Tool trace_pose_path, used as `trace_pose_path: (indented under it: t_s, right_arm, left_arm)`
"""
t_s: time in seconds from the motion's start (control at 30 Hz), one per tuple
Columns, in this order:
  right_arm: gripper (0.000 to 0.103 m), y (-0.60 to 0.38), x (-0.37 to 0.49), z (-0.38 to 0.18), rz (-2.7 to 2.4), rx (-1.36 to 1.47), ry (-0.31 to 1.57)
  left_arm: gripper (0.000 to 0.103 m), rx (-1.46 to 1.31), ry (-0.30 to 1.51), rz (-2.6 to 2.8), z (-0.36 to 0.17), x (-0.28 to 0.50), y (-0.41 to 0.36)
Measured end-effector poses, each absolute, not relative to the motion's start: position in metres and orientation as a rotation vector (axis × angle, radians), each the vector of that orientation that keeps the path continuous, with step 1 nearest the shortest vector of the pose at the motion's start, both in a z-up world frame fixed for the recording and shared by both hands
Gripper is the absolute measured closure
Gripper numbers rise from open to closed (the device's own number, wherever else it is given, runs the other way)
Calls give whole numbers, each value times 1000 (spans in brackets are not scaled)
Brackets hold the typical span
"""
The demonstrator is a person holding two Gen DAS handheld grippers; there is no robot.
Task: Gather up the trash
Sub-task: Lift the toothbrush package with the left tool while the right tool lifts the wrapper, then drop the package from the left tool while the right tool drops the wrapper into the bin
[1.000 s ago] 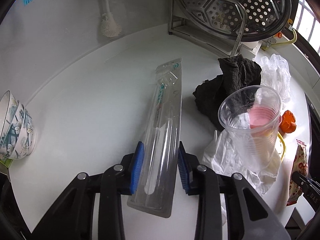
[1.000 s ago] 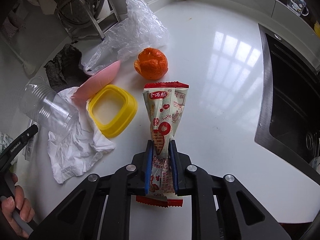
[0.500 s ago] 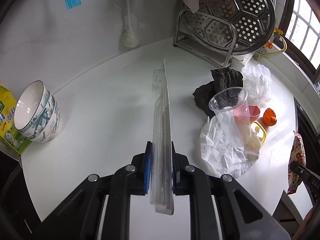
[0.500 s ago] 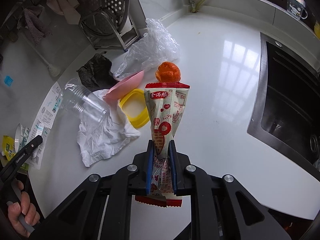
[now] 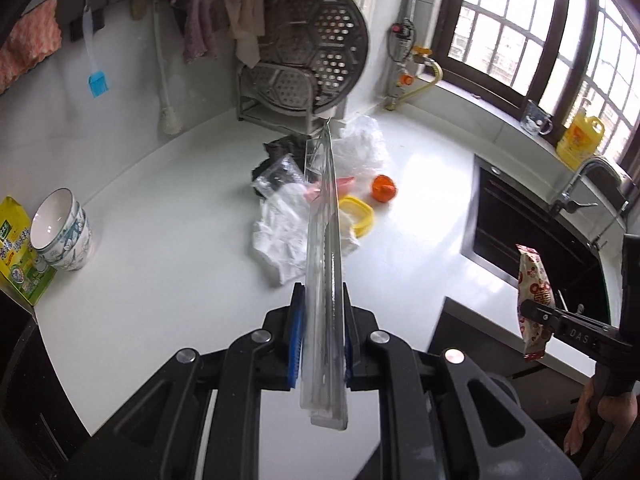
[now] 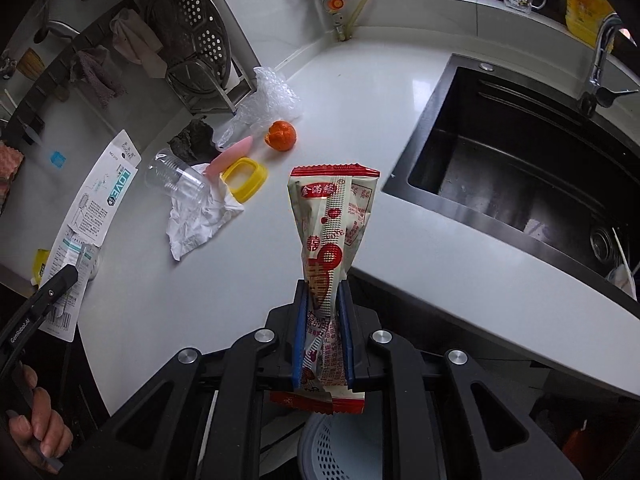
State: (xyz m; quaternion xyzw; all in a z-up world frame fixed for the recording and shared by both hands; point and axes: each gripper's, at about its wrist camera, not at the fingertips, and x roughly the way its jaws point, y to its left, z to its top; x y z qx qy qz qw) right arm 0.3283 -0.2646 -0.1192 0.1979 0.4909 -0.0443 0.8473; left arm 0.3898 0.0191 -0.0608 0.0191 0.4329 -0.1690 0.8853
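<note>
My left gripper [image 5: 320,336] is shut on a long clear toothbrush package [image 5: 325,248], held edge-on above the white counter [image 5: 160,272]; its printed card back [image 6: 90,216] shows at the left of the right wrist view. A red and cream snack wrapper [image 6: 332,240] stands upright in my right gripper [image 6: 323,336], which is shut on it beyond the counter's front edge. That wrapper [image 5: 534,296] also hangs at the right of the left wrist view. On the counter lie a clear plastic cup [image 6: 176,178], crumpled white paper [image 6: 196,220], a yellow lid [image 6: 244,174], an orange peel [image 6: 281,135] and a clear bag [image 6: 268,104].
A black sink [image 6: 520,160] is set into the counter on the right. A white perforated basket [image 6: 332,448] shows below the right gripper. Stacked bowls [image 5: 60,236] and a yellow-green packet [image 5: 20,264] stand at the left edge. A steamer rack [image 5: 304,60] is at the back.
Both grippers have risen and pulled back from the counter. The left one closed on the toothbrush package and lifted it, turning it on edge. The right kept hold of the wrapper.
</note>
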Motion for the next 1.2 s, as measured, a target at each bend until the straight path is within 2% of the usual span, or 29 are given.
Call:
trace_pose_path:
  t_s: [0.23, 0.5, 0.83, 1.2]
  right_arm:
    - [88, -302, 235, -128, -161, 449, 1069]
    - [88, -319, 175, -166, -150, 460, 1147]
    - [88, -303, 169, -228, -44, 487, 1245]
    - [86, -294, 177, -251, -6, 434, 1280]
  left_arm:
    - [88, 100, 938, -574, -68, 310, -56]
    - [87, 215, 1051, -697, -112, 233, -110]
    - [87, 248, 1215, -654, -178, 191, -127]
    - [79, 243, 1237, -563, -197, 186, -131]
